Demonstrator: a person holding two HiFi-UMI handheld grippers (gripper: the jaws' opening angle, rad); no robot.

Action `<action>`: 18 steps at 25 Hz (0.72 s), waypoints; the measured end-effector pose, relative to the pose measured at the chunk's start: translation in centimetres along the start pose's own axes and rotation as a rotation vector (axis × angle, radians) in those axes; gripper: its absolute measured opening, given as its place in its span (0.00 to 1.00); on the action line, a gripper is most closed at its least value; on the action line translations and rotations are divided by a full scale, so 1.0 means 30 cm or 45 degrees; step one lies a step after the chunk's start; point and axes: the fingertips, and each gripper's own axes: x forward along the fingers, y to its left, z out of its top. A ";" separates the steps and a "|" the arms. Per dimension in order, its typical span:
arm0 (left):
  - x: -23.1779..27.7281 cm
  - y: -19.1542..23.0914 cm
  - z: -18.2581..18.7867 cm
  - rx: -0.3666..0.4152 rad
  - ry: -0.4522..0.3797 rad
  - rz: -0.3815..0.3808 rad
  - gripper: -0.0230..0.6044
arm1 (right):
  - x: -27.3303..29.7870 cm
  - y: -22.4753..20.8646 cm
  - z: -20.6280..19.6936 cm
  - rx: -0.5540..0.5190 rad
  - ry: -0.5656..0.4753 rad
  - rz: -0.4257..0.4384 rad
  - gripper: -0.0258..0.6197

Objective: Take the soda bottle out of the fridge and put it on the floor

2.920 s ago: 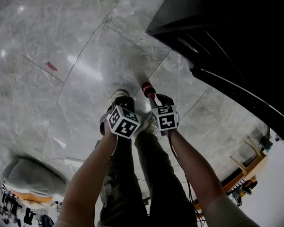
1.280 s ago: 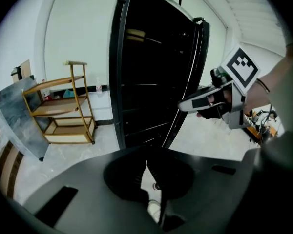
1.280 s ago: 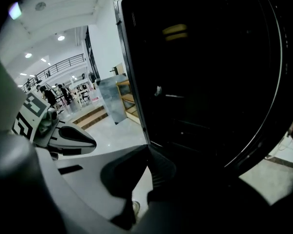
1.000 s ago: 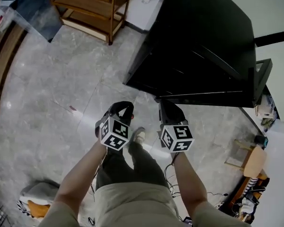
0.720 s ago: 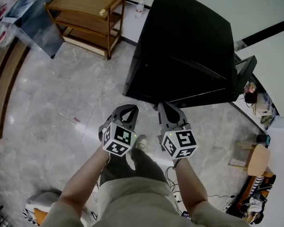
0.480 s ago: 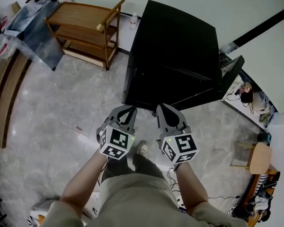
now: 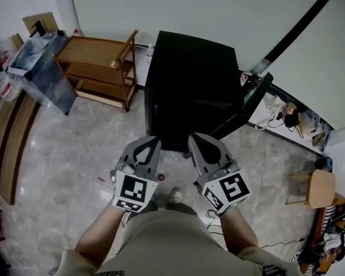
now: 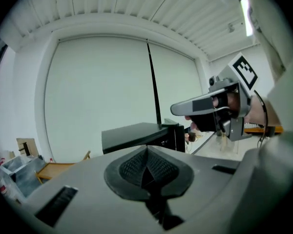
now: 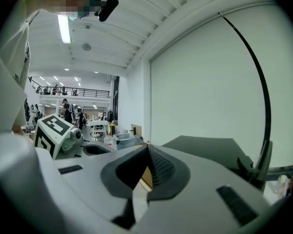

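You've straightened up: a few seconds ago your head was bent low over the floor (image 7: 63,154) with the right hand-held gripper (image 7: 196,138) down at the red-capped soda bottle (image 7: 160,177); now the whole black fridge (image 7: 190,79) and the wooden trolley (image 7: 98,56) beside it are in the head view, and both tools are raised in front of you, side by side; the right hand-held gripper has its jaws together with nothing between them, and the left hand-held gripper (image 7: 149,141) is the same, pads meeting on empty air; the bottle is no longer in either tool; the small red spot on the floor between the two grippers, just ahead of your shoe (image 7: 175,195), looks to be its cap seen from above (too small to be sure); if so, the bottle stands upright on the floor, apart from the fridge, and I'd judge the task finished; the fridge door seems to hang ajar at the right, so you may want to shut it
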 end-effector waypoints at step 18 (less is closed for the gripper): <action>-0.180 -0.019 0.383 0.089 -0.273 0.051 0.05 | -0.287 -0.012 0.426 -0.185 -0.350 -0.061 0.03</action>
